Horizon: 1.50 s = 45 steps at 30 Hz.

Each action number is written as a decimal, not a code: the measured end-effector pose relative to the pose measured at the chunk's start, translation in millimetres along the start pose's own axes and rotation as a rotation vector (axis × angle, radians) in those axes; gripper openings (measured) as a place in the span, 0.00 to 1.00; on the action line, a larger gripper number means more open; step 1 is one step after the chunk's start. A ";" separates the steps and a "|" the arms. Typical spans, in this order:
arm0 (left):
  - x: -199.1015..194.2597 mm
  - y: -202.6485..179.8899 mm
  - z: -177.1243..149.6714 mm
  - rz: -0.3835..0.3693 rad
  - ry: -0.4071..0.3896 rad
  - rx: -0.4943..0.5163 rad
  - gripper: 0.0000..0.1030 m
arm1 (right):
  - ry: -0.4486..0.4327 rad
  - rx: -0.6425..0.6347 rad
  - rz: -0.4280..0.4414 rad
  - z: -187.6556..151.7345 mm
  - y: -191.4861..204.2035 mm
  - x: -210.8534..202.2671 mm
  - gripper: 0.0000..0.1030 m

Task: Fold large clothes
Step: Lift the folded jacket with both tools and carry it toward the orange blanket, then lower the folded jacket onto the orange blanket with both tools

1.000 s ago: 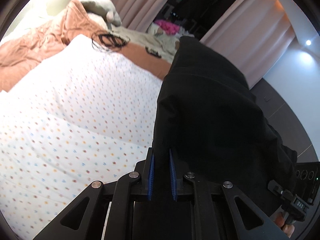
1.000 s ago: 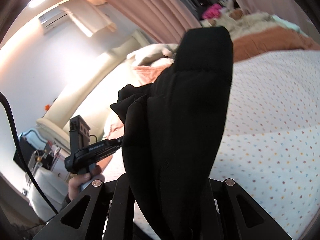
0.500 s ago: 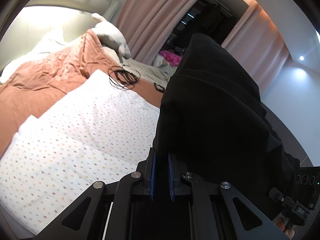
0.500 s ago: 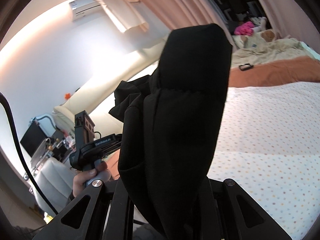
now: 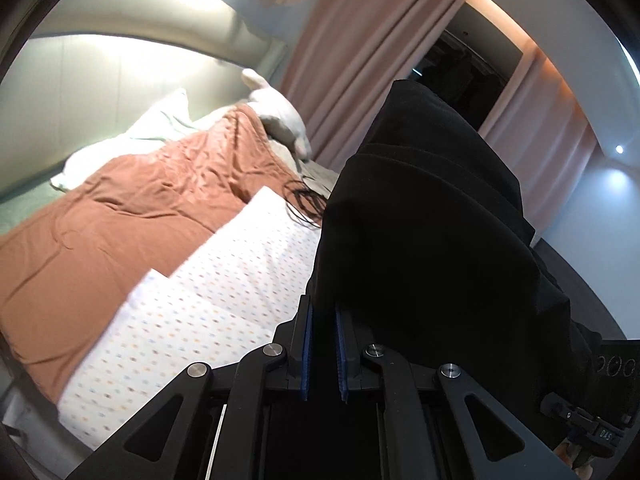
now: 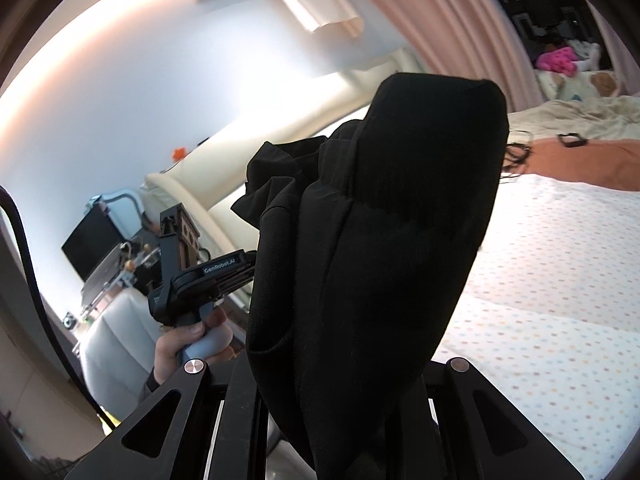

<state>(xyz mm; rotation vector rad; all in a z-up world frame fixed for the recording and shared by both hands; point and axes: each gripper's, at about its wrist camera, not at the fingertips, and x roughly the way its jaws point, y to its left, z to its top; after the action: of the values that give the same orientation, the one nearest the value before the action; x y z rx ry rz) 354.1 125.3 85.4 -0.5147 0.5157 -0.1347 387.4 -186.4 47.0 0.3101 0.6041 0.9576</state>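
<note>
A large black garment [image 5: 432, 248] hangs in the air between both grippers, above the bed. My left gripper [image 5: 323, 344] is shut on its edge, the blue pads pinching the cloth. In the right wrist view the same black garment [image 6: 384, 248] drapes over my right gripper [image 6: 340, 420] and hides its fingers; the cloth comes out from between them. The left gripper's body [image 6: 208, 276], held by a hand, shows at the left of the right wrist view.
A white dotted sheet [image 5: 200, 304] covers the near part of the bed, with an orange blanket [image 5: 120, 216] and white pillows [image 5: 132, 140] beyond. A coil of black cable [image 5: 304, 204] lies on the bed. Pink curtains [image 5: 360, 60] hang behind.
Both grippers have lifted and tilted upward with the black garment; the bed sits lower in both views and more of the wall and curtains show.
</note>
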 end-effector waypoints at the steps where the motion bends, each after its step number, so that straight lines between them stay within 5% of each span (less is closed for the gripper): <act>1: -6.3 9.4 3.4 0.007 -0.007 -0.005 0.10 | 0.007 -0.005 0.012 -0.5 5.4 9.1 0.15; 12: -48.1 98.4 34.7 0.117 -0.070 -0.049 0.10 | 0.096 -0.051 0.139 -1.7 55.6 107.9 0.16; 29: -85.8 189.1 85.7 0.395 -0.141 -0.048 0.09 | 0.248 -0.050 0.329 -11.3 120.1 260.8 0.16; 39: -82.6 235.8 109.1 0.535 -0.136 -0.011 0.09 | 0.337 0.054 0.447 -24.5 112.3 332.8 0.16; 45: -38.5 274.2 120.2 0.619 -0.089 -0.016 0.09 | 0.392 0.109 0.459 -30.9 83.6 383.6 0.16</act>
<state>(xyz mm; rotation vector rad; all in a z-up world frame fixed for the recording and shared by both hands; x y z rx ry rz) 380.1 424.5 54.3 -0.3560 0.5678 0.4821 477.4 179.6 -67.0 0.3694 0.9701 1.4477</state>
